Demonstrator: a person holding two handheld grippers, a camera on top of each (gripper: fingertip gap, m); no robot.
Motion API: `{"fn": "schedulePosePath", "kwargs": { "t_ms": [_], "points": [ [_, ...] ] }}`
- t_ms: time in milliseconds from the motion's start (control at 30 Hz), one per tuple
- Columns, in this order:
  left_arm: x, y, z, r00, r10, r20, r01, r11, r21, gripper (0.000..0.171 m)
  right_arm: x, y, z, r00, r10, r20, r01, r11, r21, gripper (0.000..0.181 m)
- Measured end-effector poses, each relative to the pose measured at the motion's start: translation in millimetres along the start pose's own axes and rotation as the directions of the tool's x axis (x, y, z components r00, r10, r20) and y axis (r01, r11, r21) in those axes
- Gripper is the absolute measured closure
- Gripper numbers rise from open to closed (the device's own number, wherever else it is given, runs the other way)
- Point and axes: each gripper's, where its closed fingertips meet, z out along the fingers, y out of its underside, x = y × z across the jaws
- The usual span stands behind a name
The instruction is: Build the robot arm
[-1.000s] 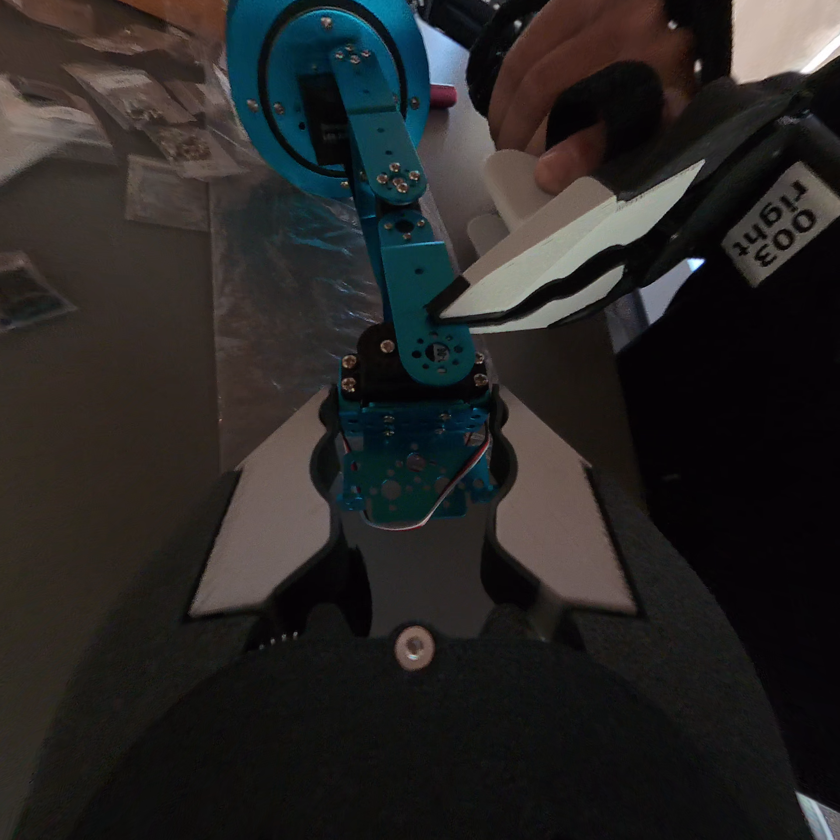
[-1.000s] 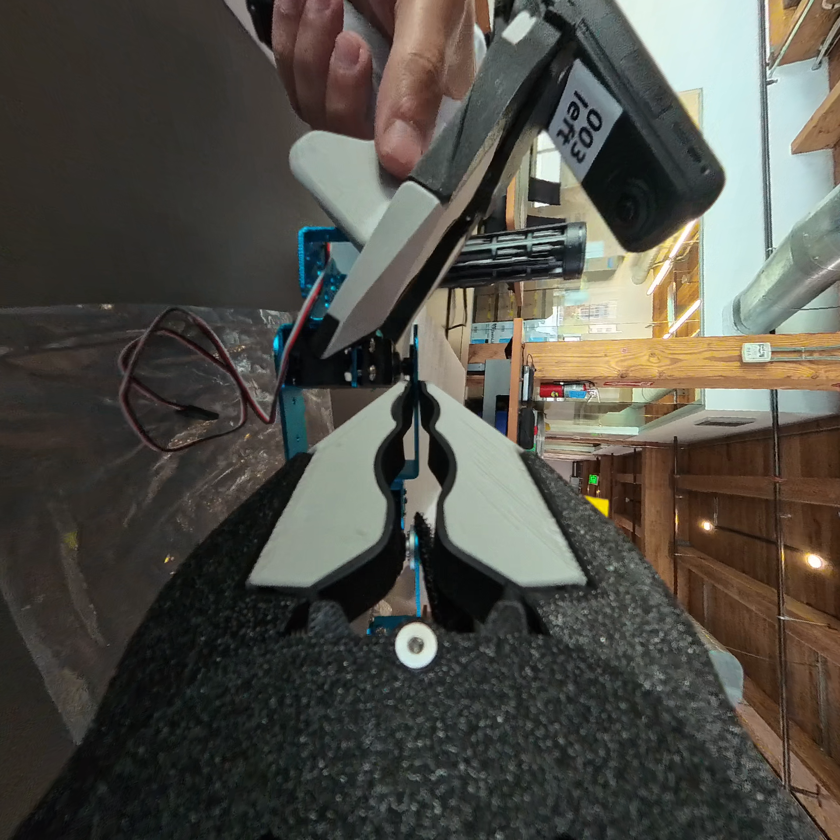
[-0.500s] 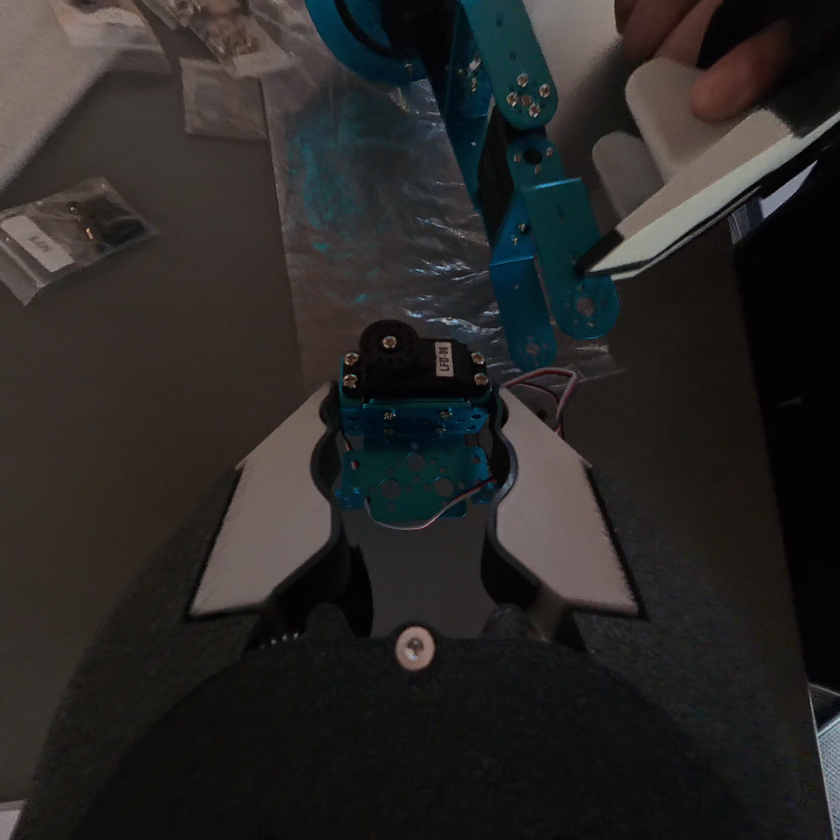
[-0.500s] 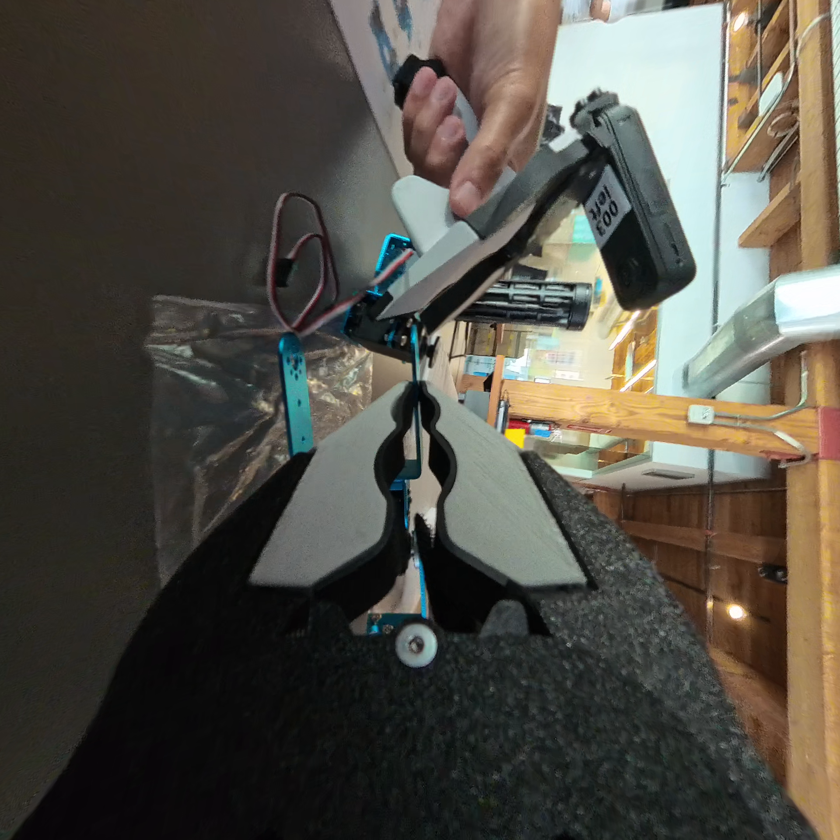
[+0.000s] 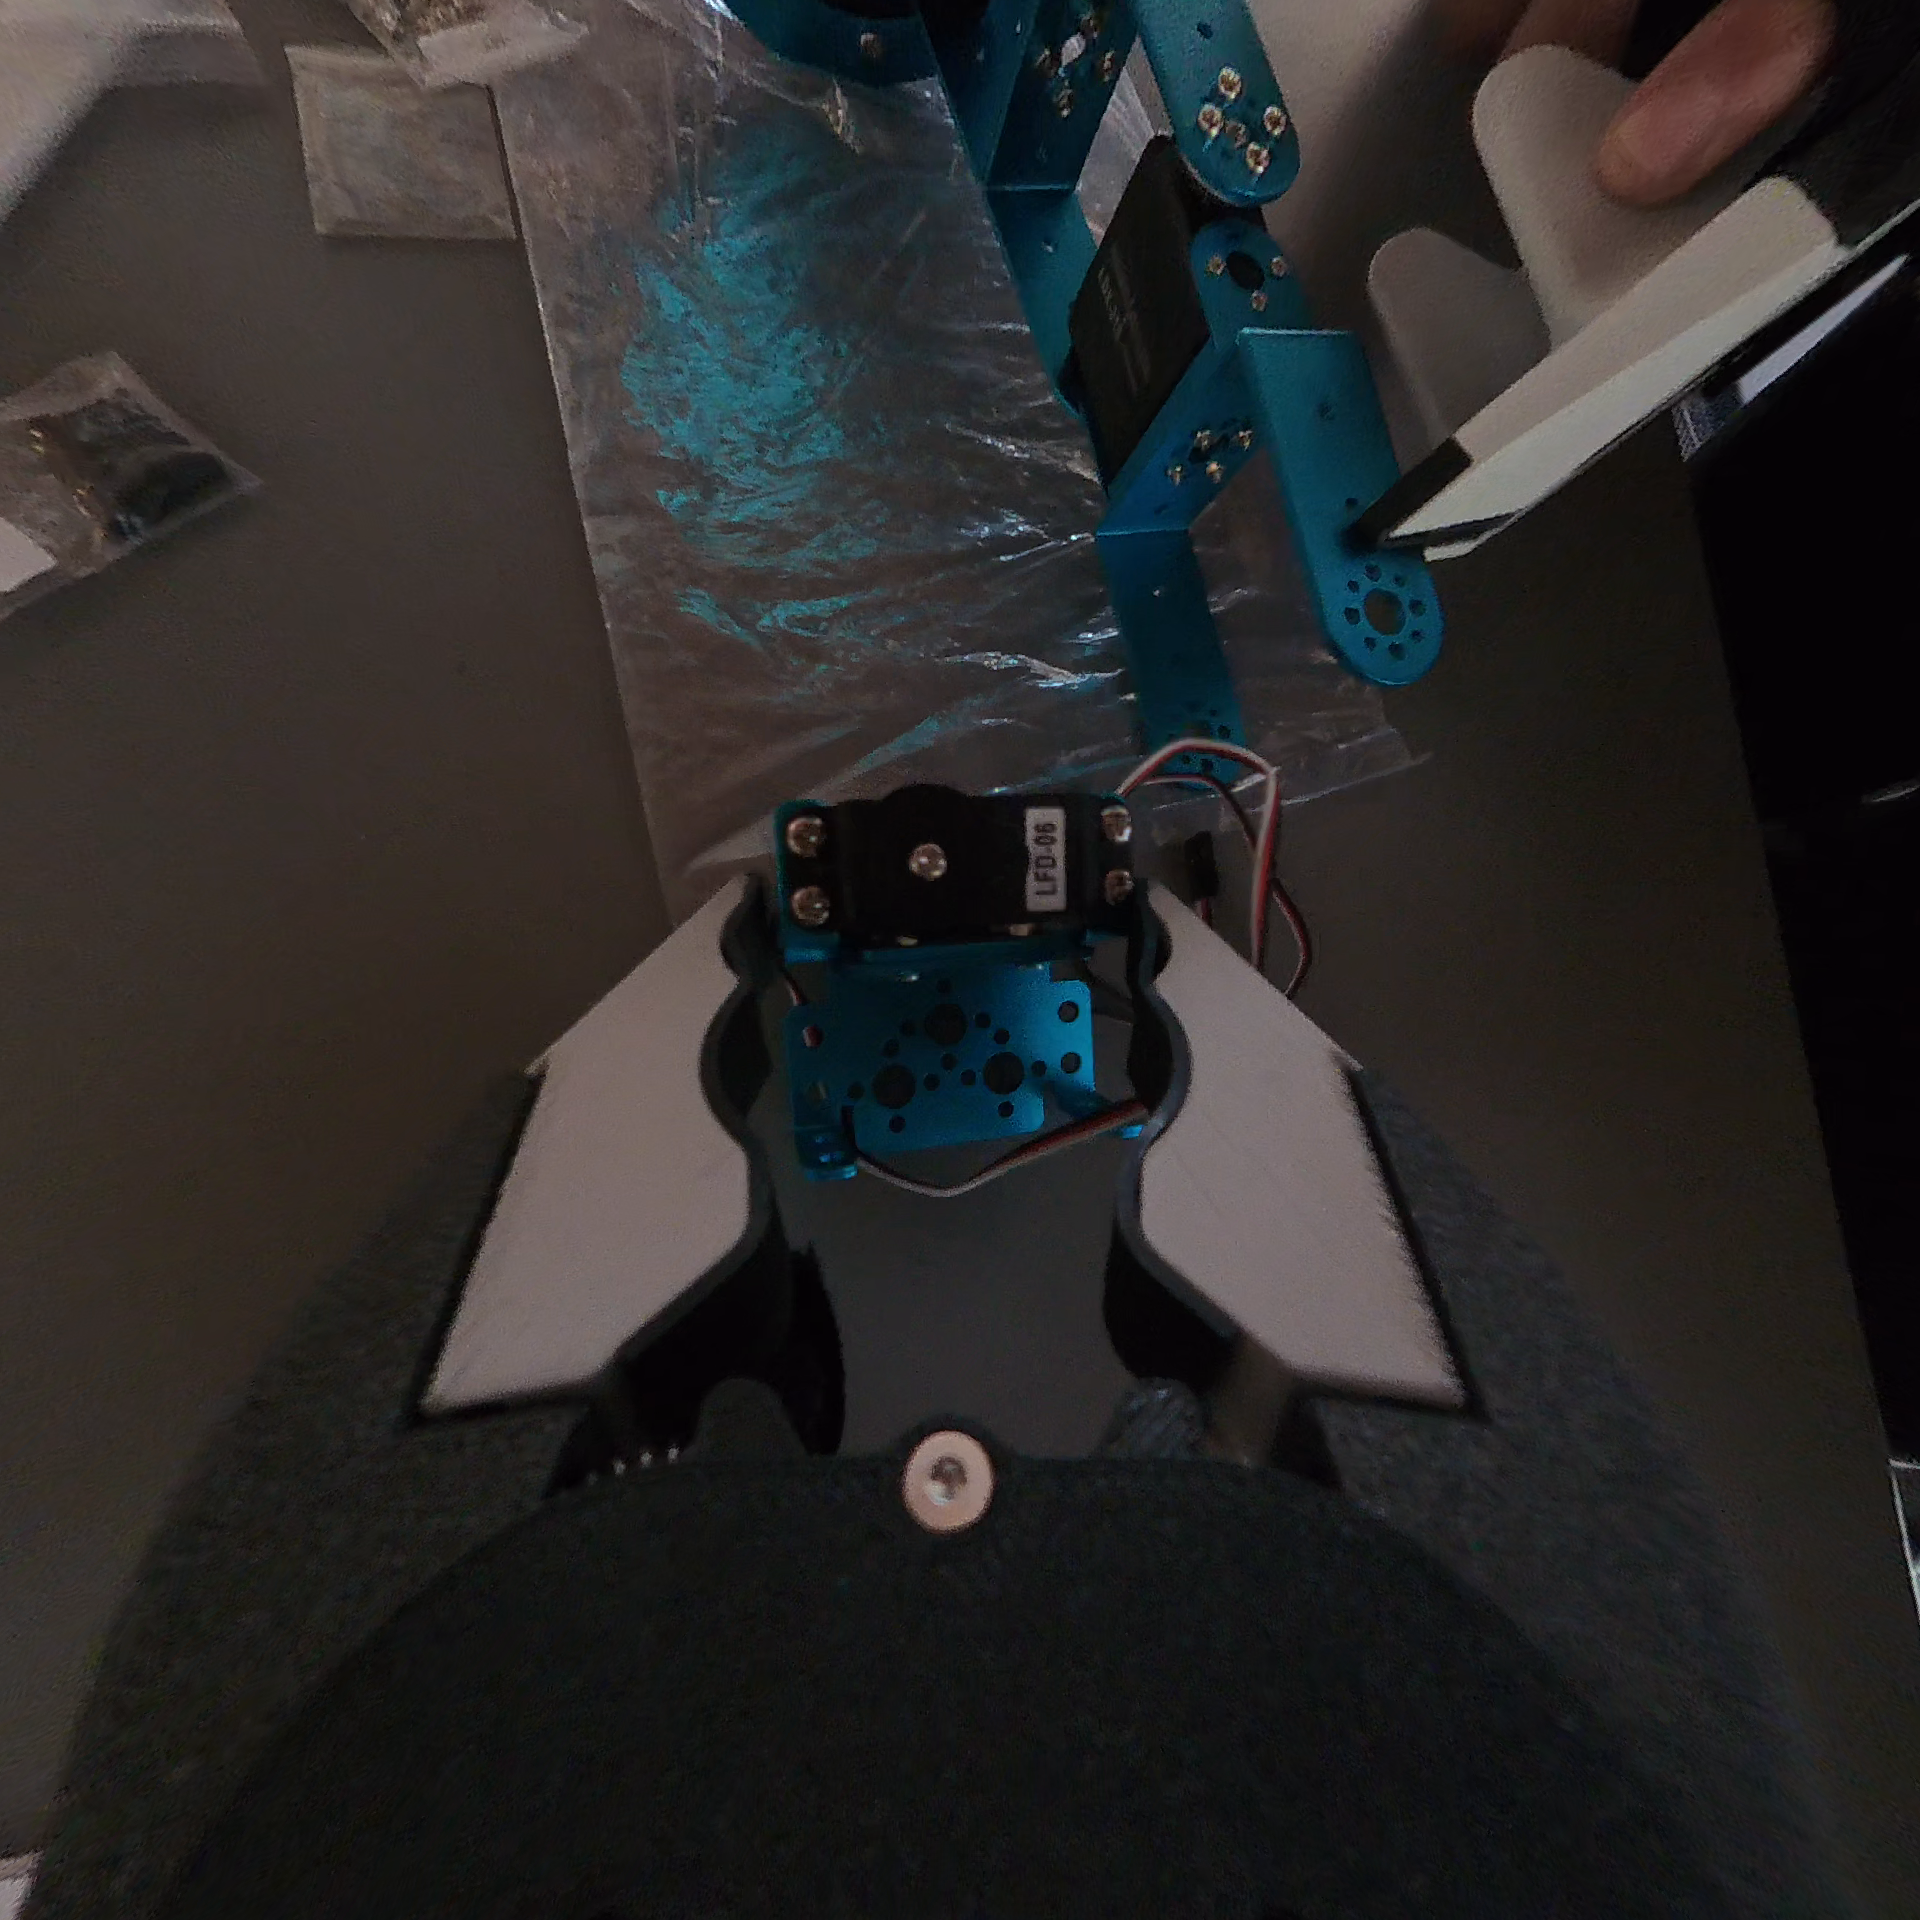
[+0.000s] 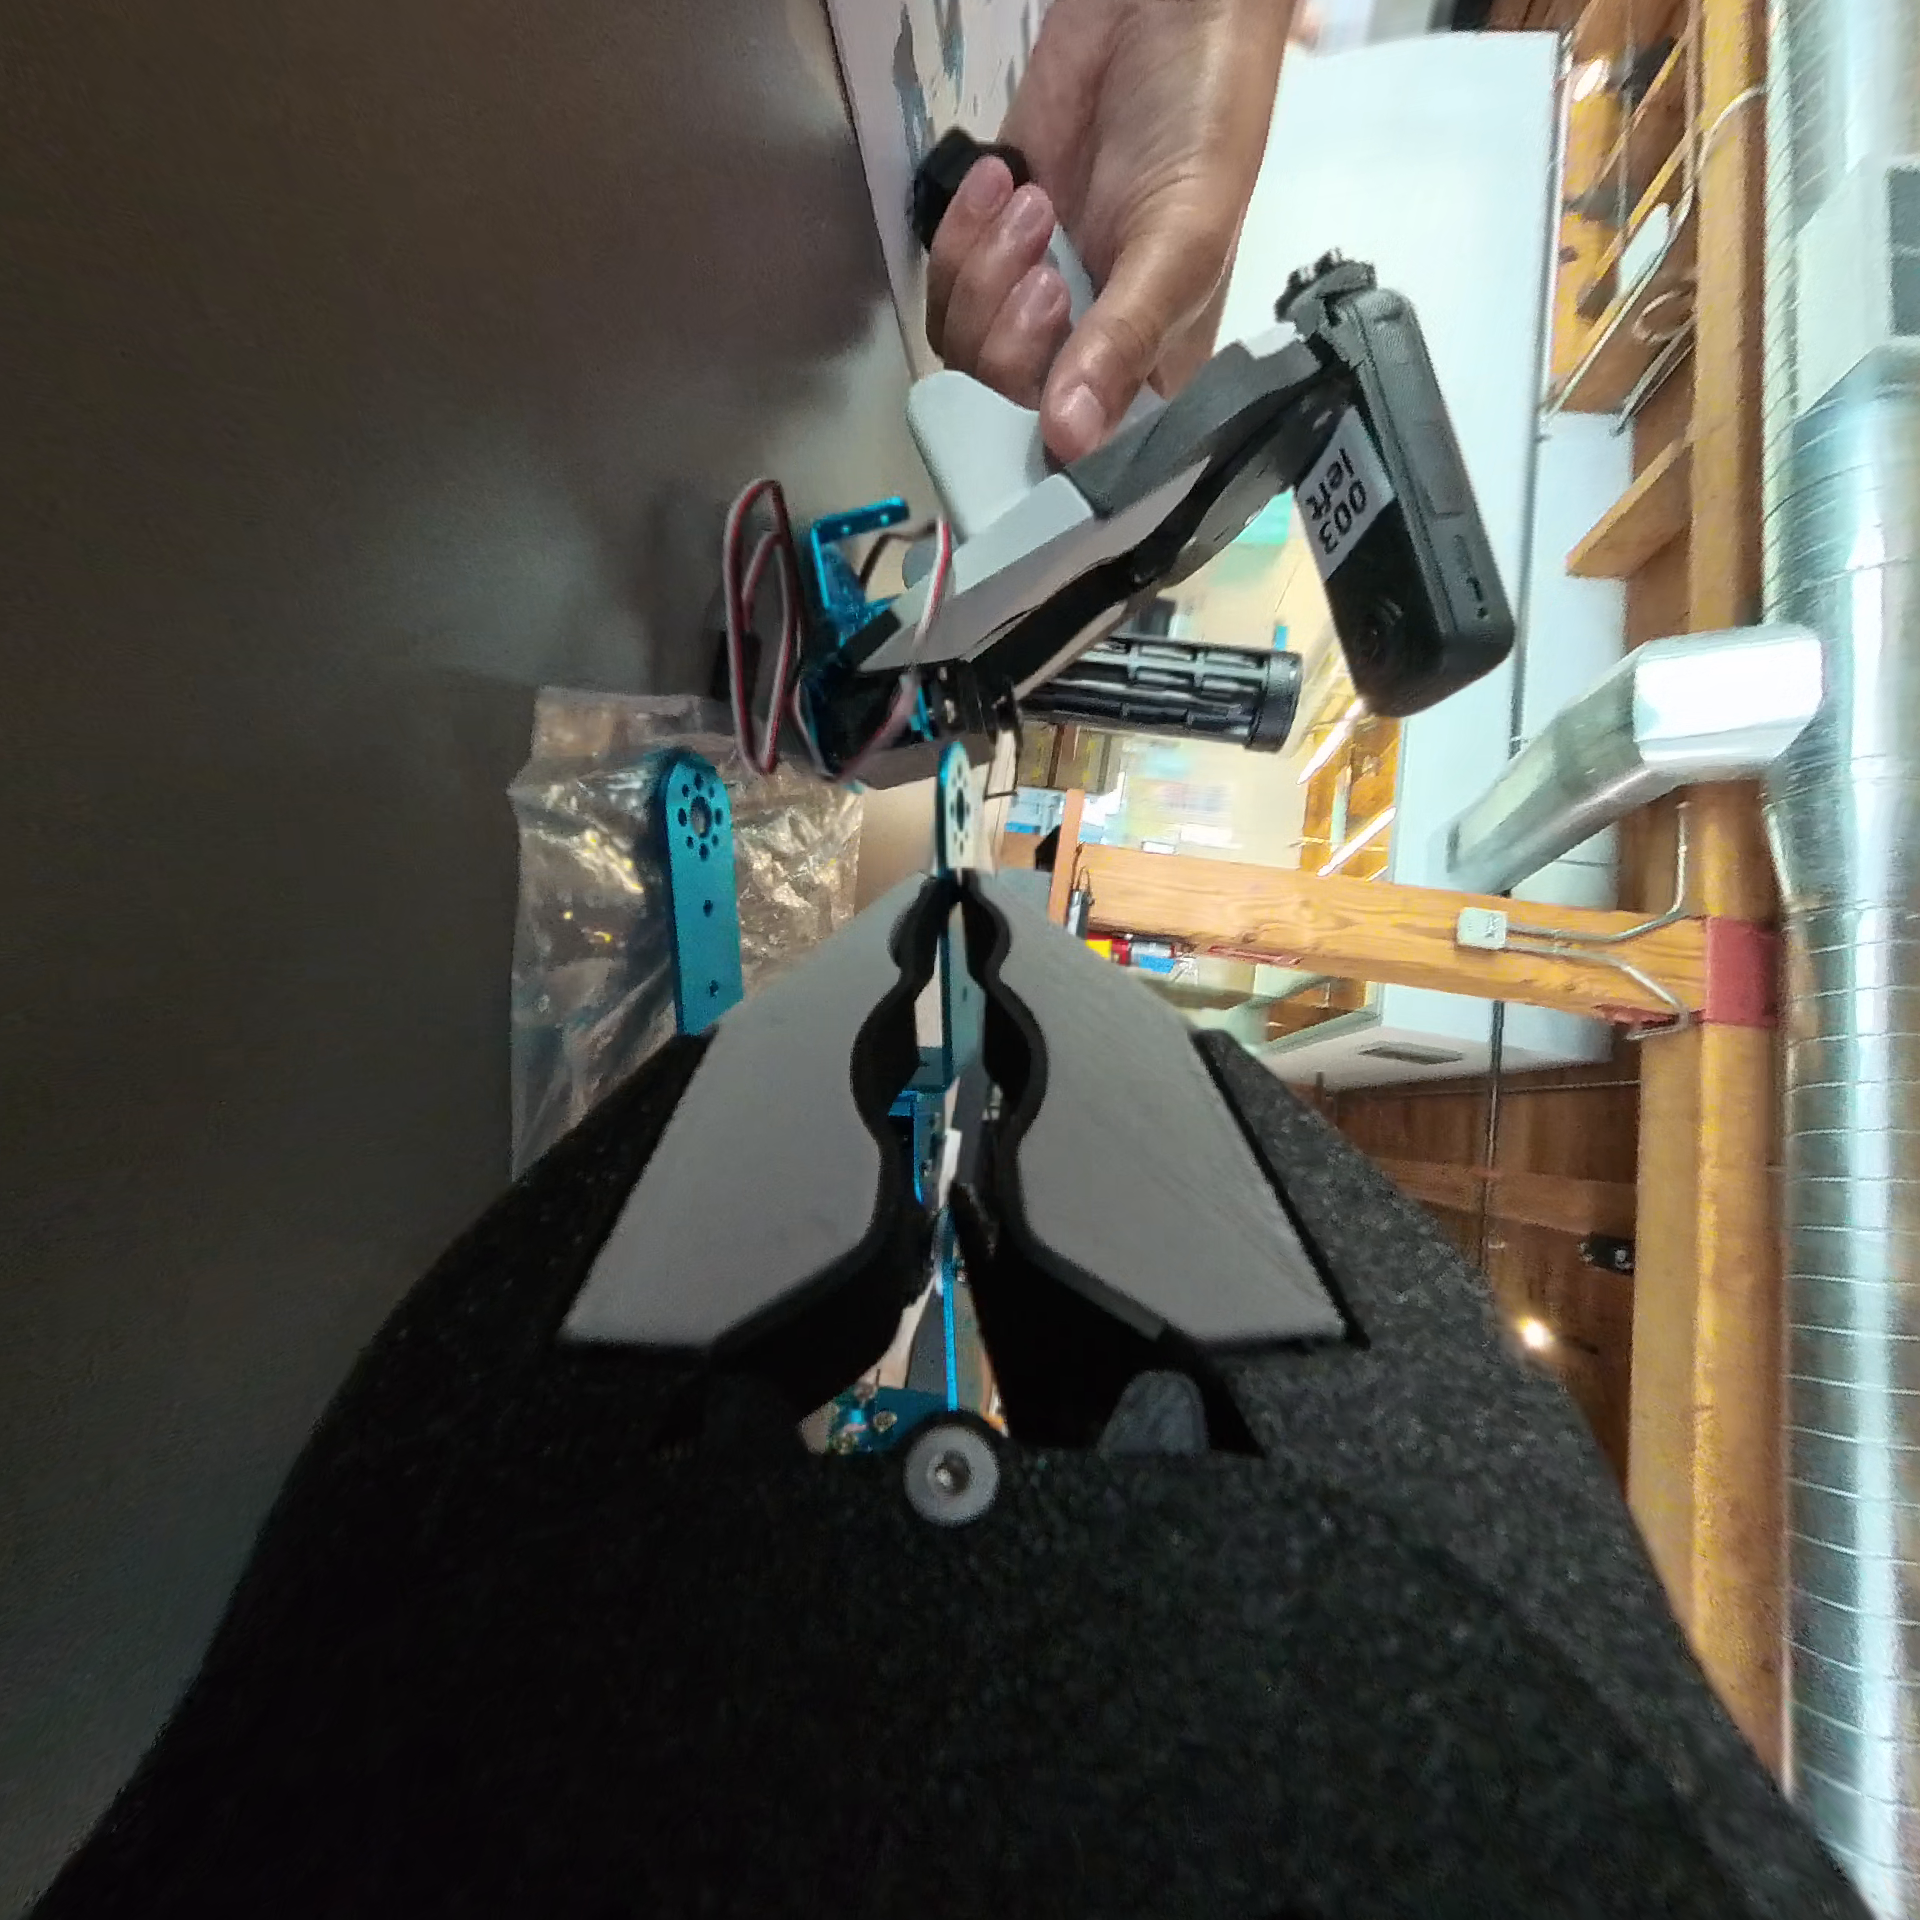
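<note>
- Between the 2 grey fingers of the left tongs (image 5: 945, 914), a black servo in a blue bracket (image 5: 940, 997) is clamped, the fingers closed against its sides just above the dark counter (image 5: 260, 831).
- A red, white and black lead (image 5: 1247, 831) is seen trailing from the servo block toward the counter, ending in a small dark plug.
- Up and to the right in the left wrist view, the right tongs (image 5: 1382, 535) are pinched nearly shut on 1 flat plate of the blue jointed arm (image 5: 1340, 499); in the right wrist view the plate is seen edge-on between the closed fingers (image 6: 790, 1122).
- The arm is held apart from the servo block, with a crinkled clear plastic bag (image 5: 831, 436) lying beneath it.
- Several small parts packets (image 5: 114, 468) are scattered on the counter to the left.
- The servo block is judged to be stiff, compact and fairly light; it is best gripped across the metal bracket sides, never by the lead, which is thin and easily pulled.
- The arm is judged rigid in its links but loose at its joints, so a hold on 1 plate may let the rest swing.
</note>
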Motion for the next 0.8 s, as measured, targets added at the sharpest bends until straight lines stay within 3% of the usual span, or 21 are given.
{"fn": "schedulePosePath", "kwargs": {
  "t_ms": [133,367,500,667,800],
  "points": [
    [-1.5,-3.5,1.4,0.999,-0.021,0.031,0.021,1.0,-0.001,0.093,-4.3,-0.2,-1.1,0.996,0.076,0.049,-0.075,0.997,-0.018,0.165],
    [-1.3,-36.6,-18.4,0.983,-0.028,0.184,0.005,0.992,0.123,0.085,-4.5,-1.4,-4.2,0.965,0.246,0.086,-0.239,0.967,-0.084,0.15],
    [32.9,-47.3,-24.8,0.966,0.019,0.259,-0.062,0.985,0.161,0.088,-8.8,-9.2,-11.8,0.905,0.401,0.139,-0.395,0.916,-0.075,0.147],
    [82.3,-35.7,3.3,0.965,0.056,0.258,-0.088,0.99,0.113,0.104,-26.6,5.5,-12.6,0.785,0.556,0.273,-0.532,0.831,-0.163,0.135],
    [94.8,-38.0,36.7,0.986,-0.05,0.159,0.033,0.993,0.109,0.114,-34.6,13.8,-15.1,0.753,0.579,0.313,-0.546,0.815,-0.194,0.136]
  ]
}}
